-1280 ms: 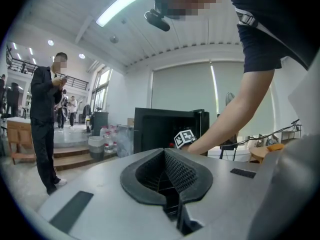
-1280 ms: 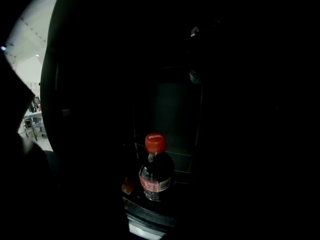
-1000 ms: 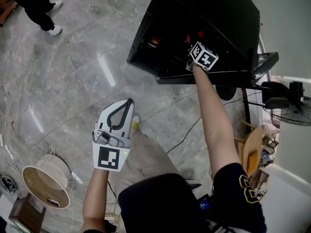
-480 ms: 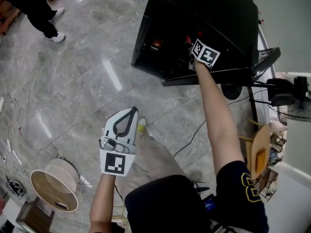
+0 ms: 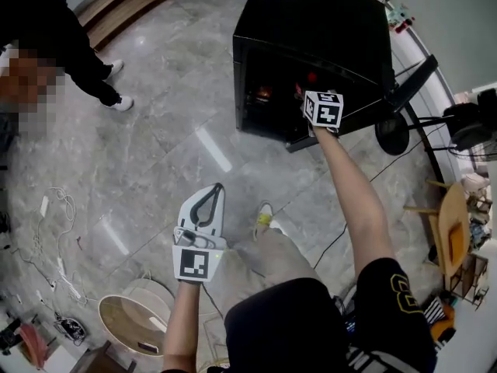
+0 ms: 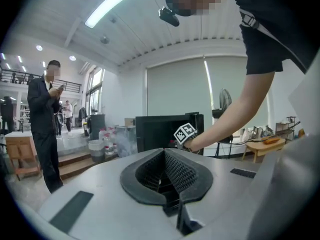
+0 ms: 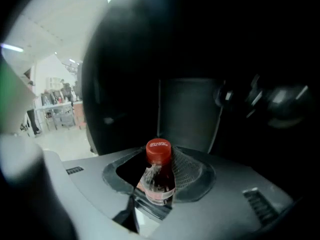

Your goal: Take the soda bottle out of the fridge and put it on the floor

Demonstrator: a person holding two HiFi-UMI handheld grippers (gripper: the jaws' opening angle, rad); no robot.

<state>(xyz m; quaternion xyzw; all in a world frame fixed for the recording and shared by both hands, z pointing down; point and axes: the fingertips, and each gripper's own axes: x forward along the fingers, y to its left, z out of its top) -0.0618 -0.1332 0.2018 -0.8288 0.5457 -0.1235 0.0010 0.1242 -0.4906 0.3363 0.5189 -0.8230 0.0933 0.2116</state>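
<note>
A soda bottle (image 7: 159,171) with a red cap and dark drink stands upright between the jaws of my right gripper (image 7: 162,194), inside the dark fridge. The jaws are closing and their pads press on the bottle's body. In the head view only the right gripper's marker cube (image 5: 323,107) shows, at the open front of the black fridge (image 5: 326,22); the jaws and bottle are hidden there. My left gripper (image 5: 218,188) hangs over the grey floor (image 5: 155,154), well short of the fridge, shut and holding nothing.
The fridge door (image 5: 408,80) stands open to the right. A person in dark clothes (image 5: 70,45) stands at the upper left. Cables (image 5: 54,239) and a round wooden stool (image 5: 136,325) lie at the lower left. A fan (image 5: 474,123) and a small wooden table (image 5: 454,231) are on the right.
The head view has swung, so the fridge sits higher and the standing person shows more. The right gripper stays at the fridge opening. The left gripper keeps its place over the floor.
</note>
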